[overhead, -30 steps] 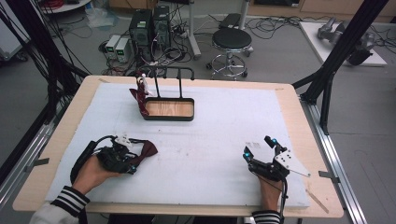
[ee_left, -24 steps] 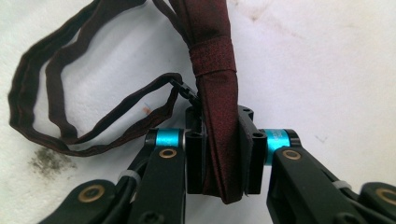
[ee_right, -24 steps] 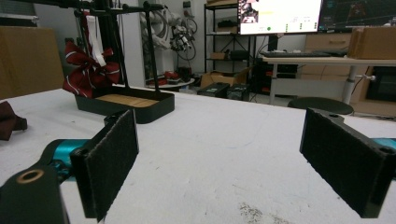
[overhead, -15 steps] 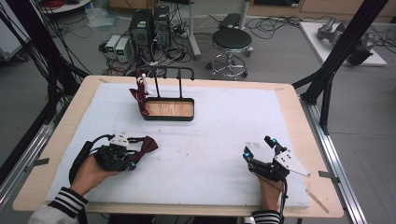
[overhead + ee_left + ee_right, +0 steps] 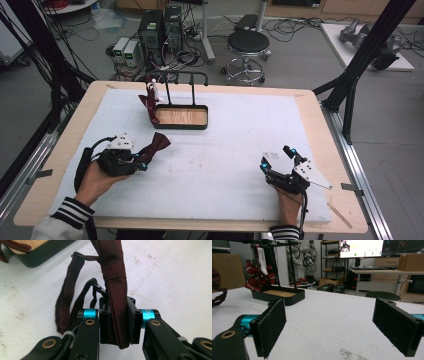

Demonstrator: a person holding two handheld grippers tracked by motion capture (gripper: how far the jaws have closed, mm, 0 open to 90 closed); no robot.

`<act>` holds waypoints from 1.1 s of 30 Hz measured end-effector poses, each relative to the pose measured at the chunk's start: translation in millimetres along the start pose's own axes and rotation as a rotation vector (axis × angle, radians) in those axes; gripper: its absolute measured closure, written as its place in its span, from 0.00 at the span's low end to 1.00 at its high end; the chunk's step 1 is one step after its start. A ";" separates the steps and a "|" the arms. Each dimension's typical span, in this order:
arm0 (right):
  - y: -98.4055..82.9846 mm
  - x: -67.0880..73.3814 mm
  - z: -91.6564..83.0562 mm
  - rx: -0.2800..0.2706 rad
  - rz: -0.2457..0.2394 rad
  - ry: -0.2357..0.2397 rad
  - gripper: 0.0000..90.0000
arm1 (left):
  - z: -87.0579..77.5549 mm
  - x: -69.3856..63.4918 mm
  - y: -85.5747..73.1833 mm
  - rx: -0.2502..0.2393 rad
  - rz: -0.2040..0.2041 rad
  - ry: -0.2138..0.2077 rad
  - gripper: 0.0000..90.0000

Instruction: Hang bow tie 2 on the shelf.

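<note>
Low at the frame's left, the left gripper [image 5: 141,161] pinches a dark red bow tie [image 5: 113,277]; the right gripper [image 5: 278,159] rests wide apart. Next likely: carrying it to the stand [image 5: 181,116] upper centre.

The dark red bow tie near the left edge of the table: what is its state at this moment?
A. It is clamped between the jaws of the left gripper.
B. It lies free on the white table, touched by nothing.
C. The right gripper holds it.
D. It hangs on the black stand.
A: in the left gripper view the left gripper has its jaws pressed on the dark red bow tie from both sides.
</note>
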State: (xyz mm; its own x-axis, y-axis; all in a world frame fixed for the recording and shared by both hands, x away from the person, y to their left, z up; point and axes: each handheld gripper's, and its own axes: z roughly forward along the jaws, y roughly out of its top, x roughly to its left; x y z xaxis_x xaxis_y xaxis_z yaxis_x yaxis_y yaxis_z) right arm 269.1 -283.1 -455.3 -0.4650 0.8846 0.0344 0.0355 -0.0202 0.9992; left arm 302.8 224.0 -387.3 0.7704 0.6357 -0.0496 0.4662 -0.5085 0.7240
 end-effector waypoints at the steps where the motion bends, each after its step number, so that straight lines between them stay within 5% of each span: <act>1: 0.0 0.0 0.1 0.000 0.000 -0.001 0.12 | -0.6 0.5 0.6 -0.008 -0.003 0.000 0.85; 12: 0.0 0.1 0.0 0.004 -0.004 -0.001 0.12 | -10.7 5.4 15.5 -0.129 -0.012 0.008 0.85; 33: 0.1 0.2 0.2 0.003 -0.006 0.000 0.12 | -7.2 5.9 59.1 -0.197 0.055 0.013 0.85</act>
State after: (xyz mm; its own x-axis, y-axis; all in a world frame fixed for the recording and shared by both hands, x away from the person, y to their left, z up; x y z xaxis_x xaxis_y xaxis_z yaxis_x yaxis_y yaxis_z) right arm 269.2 -282.8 -455.2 -0.4649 0.8849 0.0281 0.0354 -0.0131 0.9993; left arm 331.8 201.9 -339.9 0.7862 0.6180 0.0013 0.3285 -0.4196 0.8462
